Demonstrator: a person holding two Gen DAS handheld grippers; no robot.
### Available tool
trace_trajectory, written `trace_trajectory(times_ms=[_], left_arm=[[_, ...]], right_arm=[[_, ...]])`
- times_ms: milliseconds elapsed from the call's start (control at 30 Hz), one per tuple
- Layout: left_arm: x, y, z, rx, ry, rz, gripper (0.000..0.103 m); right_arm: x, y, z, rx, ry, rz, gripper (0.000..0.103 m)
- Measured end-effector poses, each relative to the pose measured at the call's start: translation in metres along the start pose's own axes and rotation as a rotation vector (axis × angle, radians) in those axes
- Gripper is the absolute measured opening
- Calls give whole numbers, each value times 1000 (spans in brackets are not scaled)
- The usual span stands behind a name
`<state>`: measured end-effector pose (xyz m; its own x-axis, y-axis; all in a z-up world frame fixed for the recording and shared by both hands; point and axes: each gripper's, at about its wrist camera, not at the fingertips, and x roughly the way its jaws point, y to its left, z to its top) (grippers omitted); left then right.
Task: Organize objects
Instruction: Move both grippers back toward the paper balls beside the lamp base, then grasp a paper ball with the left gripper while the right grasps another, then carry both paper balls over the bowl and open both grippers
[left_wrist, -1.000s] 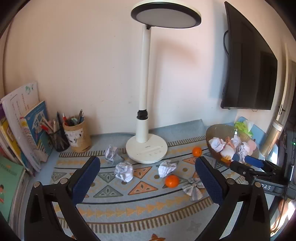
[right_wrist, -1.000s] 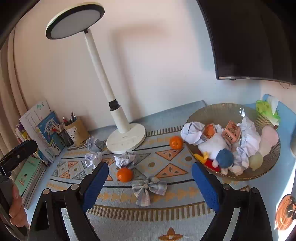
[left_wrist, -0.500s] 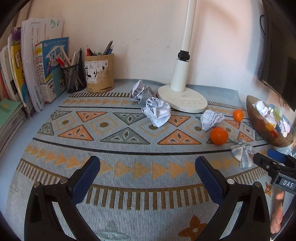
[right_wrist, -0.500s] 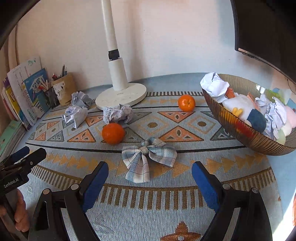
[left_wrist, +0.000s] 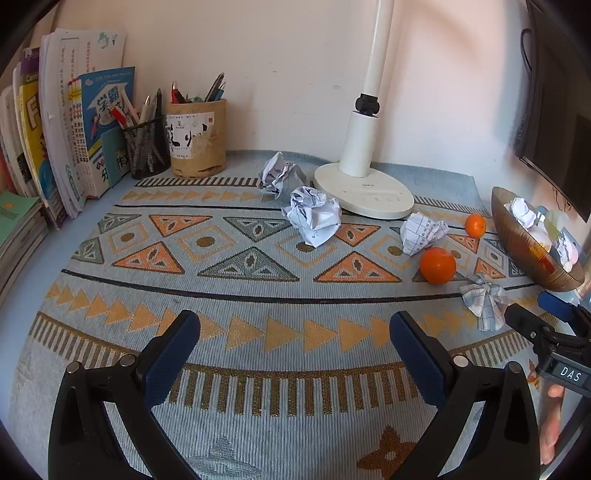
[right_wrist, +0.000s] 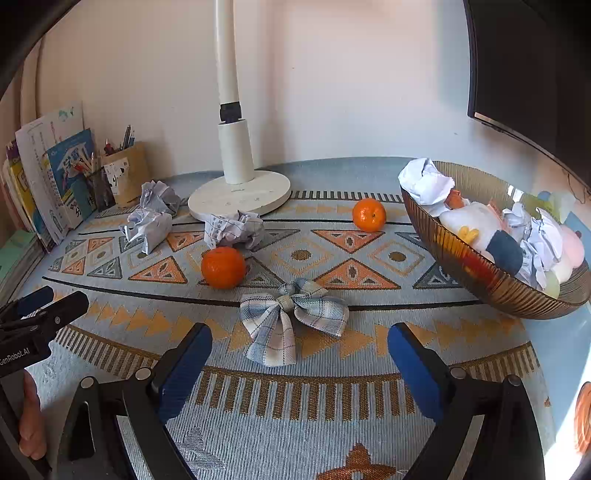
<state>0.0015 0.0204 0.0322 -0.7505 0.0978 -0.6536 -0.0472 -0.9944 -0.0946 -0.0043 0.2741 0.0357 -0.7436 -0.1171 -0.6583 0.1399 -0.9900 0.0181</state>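
Note:
On a patterned mat (left_wrist: 236, 332) lie three crumpled papers (left_wrist: 314, 216) (left_wrist: 421, 230) (left_wrist: 279, 175), two oranges (right_wrist: 222, 266) (right_wrist: 368, 214) and a plaid cloth bow (right_wrist: 291, 317). A brown bowl (right_wrist: 480, 280) at the right holds crumpled paper and soft toys. My left gripper (left_wrist: 295, 354) is open and empty, low over the mat's near part. My right gripper (right_wrist: 299, 365) is open and empty, just short of the bow. Each gripper shows at the edge of the other's view.
A white lamp (left_wrist: 364, 184) stands at the back of the mat. Two pen holders (left_wrist: 195, 138) and upright books (left_wrist: 66, 133) stand at the back left. A dark monitor (right_wrist: 528, 66) hangs on the wall at the right.
Both grippers have dropped low towards the mat and come closer to the objects. Both stay open and empty. The objects have not moved.

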Motion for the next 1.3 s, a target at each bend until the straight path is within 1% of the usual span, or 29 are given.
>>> trace_trajectory(times_ms=[267, 333, 367, 433, 467, 533, 600, 633, 700, 767, 833, 900, 933, 967, 1000, 1033, 1067, 1100, 1167, 1200, 1300], left_arm=[[-1, -4, -2, 23, 5, 0, 102], [-2, -5, -1, 36, 0, -13, 102], [-3, -6, 0, 47, 3, -28, 102], [-2, -5, 9, 59, 34, -70, 102], [-2, -3, 17, 60, 49, -89, 102], [1, 3, 40, 41, 61, -134, 102], [16, 8, 63, 12, 110, -184, 102], [27, 11, 72, -8, 123, -197, 102], [50, 13, 84, -32, 124, -178, 102], [76, 10, 89, -40, 165, -158, 101], [92, 8, 91, -48, 170, -183, 101], [105, 4, 89, -47, 171, -174, 101], [112, 5, 87, -48, 179, -171, 98], [117, 6, 84, -56, 185, -172, 90], [122, 8, 81, -69, 192, -178, 85], [125, 10, 80, -81, 207, -177, 79], [123, 12, 81, -86, 189, -171, 72], [121, 12, 81, -94, 179, -190, 68], [120, 9, 77, -78, 177, -208, 50], [117, 5, 76, -63, 164, -212, 44], [106, -13, 70, 22, 114, -136, 42]], right_arm=[[1, 2, -1, -9, 17, -17, 96], [2, 4, 2, -23, 30, 28, 96], [5, 5, 4, -27, 54, 53, 96], [14, 15, 16, -57, 136, 80, 96], [18, 23, 24, -85, 172, 76, 96], [25, 38, 43, -135, 193, 59, 96], [37, 46, 63, -158, 194, 59, 96], [46, 48, 71, -157, 192, 65, 96], [66, 43, 84, -119, 209, 105, 96], [84, 35, 95, -43, 227, 166, 96], [100, 29, 102, 21, 233, 208, 96], [114, 30, 104, 42, 257, 241, 95], [121, 31, 103, 47, 269, 258, 88], [126, 33, 100, 46, 284, 271, 75], [130, 35, 97, 43, 295, 282, 69], [134, 35, 94, 45, 297, 279, 60], [134, 35, 92, 57, 275, 284, 59], [132, 33, 91, 68, 255, 282, 57], [129, 30, 89, 84, 236, 289, 55], [126, 28, 88, 90, 217, 289, 55], [117, 28, 87, 67, 156, 252, 55]])
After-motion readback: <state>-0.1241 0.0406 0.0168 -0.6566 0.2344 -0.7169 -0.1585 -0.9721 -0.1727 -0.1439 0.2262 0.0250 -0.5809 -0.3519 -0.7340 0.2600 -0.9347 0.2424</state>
